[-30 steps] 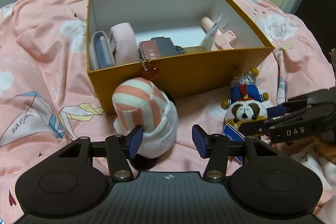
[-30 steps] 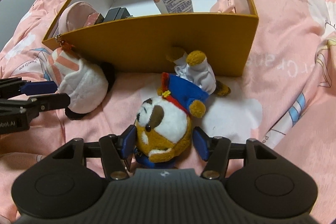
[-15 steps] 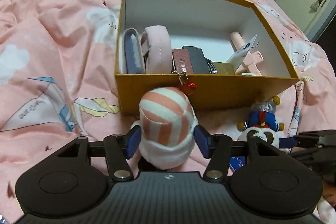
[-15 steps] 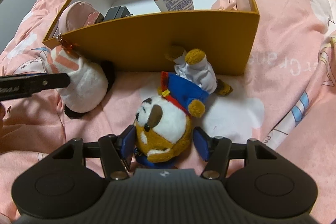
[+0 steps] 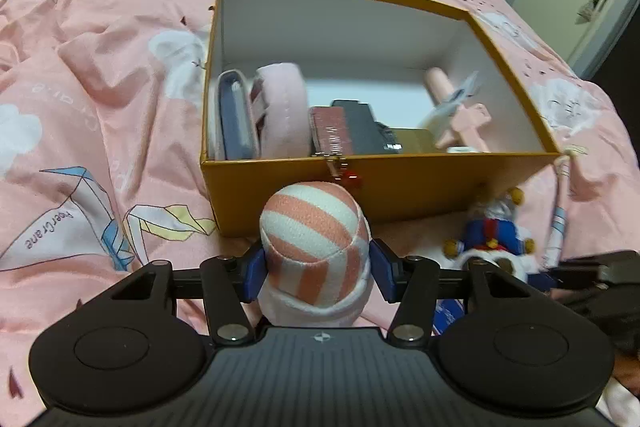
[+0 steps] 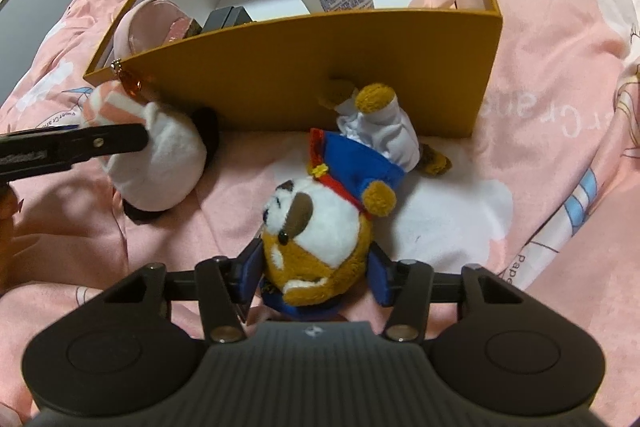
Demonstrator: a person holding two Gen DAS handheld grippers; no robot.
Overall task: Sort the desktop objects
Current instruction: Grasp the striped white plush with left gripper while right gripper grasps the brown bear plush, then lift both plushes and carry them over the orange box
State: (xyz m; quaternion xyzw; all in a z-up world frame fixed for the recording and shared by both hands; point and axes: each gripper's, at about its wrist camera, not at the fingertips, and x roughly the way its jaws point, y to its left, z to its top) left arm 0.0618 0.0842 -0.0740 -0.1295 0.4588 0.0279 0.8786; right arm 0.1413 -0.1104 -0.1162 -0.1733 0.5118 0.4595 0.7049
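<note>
My left claw [image 5: 316, 269] has just closed on the striped plush [image 5: 314, 247]; my right claw [image 6: 314, 273], also closing, pinches the plush bear [image 6: 320, 227].

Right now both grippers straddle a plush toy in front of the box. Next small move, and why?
Probably finish closing both, then lift. The left gripper has just been closing around the striped plush, the right gripper around the bear plush; both toys still lie on the bedspread outside the orange box.
</note>
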